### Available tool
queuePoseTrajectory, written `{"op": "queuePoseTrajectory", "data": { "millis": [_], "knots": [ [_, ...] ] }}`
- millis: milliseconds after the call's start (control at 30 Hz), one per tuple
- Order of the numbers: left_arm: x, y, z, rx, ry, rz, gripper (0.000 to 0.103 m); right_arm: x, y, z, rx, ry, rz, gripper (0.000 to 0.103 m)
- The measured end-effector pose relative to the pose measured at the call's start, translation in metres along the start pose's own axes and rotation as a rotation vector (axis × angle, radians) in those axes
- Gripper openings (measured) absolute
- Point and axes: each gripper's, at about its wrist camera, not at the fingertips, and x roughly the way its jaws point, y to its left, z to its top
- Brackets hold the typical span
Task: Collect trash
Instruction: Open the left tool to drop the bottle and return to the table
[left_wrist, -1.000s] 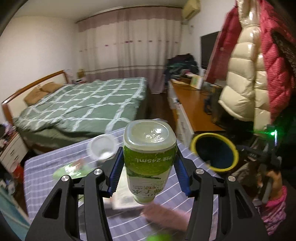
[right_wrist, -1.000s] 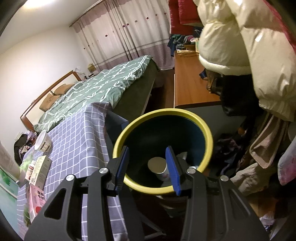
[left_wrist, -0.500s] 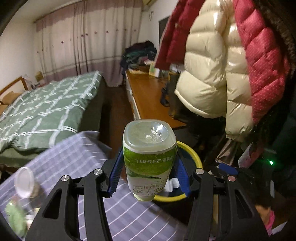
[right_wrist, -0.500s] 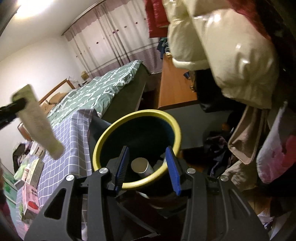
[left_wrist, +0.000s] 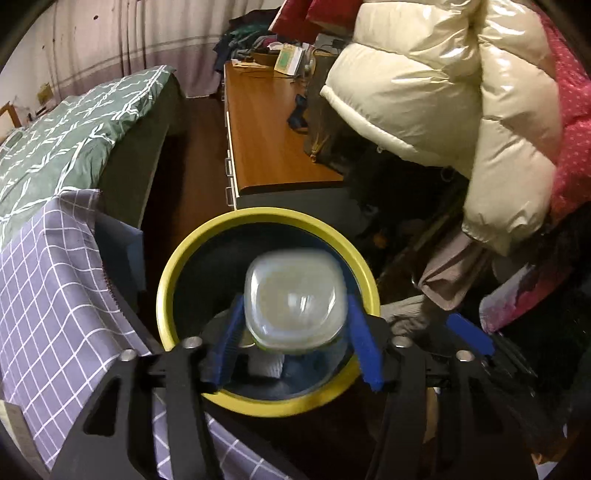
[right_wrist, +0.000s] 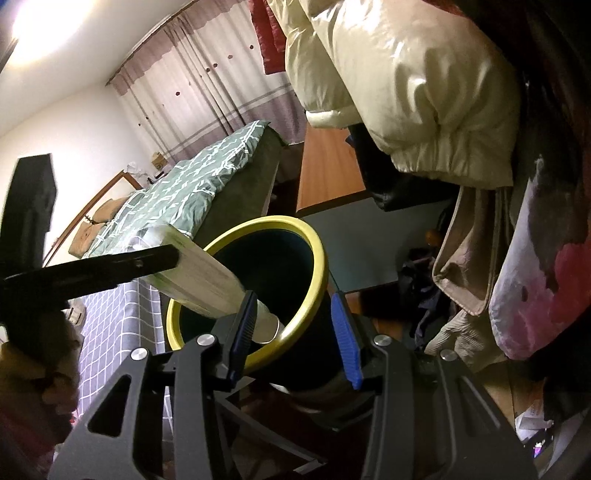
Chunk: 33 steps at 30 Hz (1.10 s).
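A green-labelled plastic bottle (left_wrist: 295, 299), seen end-on and blurred, hangs over the mouth of the yellow-rimmed dark bin (left_wrist: 266, 216). My left gripper (left_wrist: 294, 297) points down into the bin and its jaws are opening, with the bottle between them and small gaps at the blue pads (left_wrist: 364, 347). The right wrist view shows the bottle (right_wrist: 199, 269) slanting over the bin rim (right_wrist: 317, 258). My right gripper (right_wrist: 293, 295) is open at the bin's near rim, with nothing held. A paper cup (right_wrist: 267, 325) lies inside the bin.
A purple checked tablecloth (left_wrist: 48, 295) hangs at the bin's left. A green bed (left_wrist: 74, 129) lies behind it, and a wooden desk (left_wrist: 273, 147) stands beyond the bin. Cream and pink puffy jackets (left_wrist: 461, 110) hang close on the right above piled clothes.
My left gripper swung from above the table to over the bin and tipped downward. Its jaws widened off the bottle, which now looks blurred. The right gripper shifted slightly along the bin rim.
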Motion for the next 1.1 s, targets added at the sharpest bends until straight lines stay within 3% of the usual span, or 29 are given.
{"op": "queuePoseTrajectory", "data": {
  "millis": [100,167,233,400,600,900,1100],
  "knots": [
    [-0.01,0.003,-0.002,0.001,-0.029,0.015,0.068,-0.001,0.001,-0.001,-0.005,-0.002,0.007,0.043],
    [-0.024,0.005,-0.003,0.007,-0.048,0.019,0.076,-0.001,0.003,-0.001,-0.007,-0.002,0.008,0.043],
    [-0.045,0.008,-0.004,0.015,-0.081,0.022,0.078,0.0,0.006,-0.002,-0.009,0.0,0.012,0.043],
    [-0.114,0.029,-0.008,-0.001,-0.199,0.022,0.087,0.004,0.016,-0.006,-0.034,0.017,0.024,0.043],
    [-0.201,0.074,-0.033,-0.047,-0.351,0.117,0.093,0.007,0.038,-0.009,-0.075,0.028,0.035,0.044],
    [-0.298,0.174,-0.124,-0.233,-0.506,0.35,0.095,0.009,0.094,-0.021,-0.185,0.059,0.058,0.044],
    [-0.331,0.248,-0.197,-0.402,-0.54,0.476,0.096,0.016,0.153,-0.038,-0.292,0.109,0.113,0.044]
  ]
}}
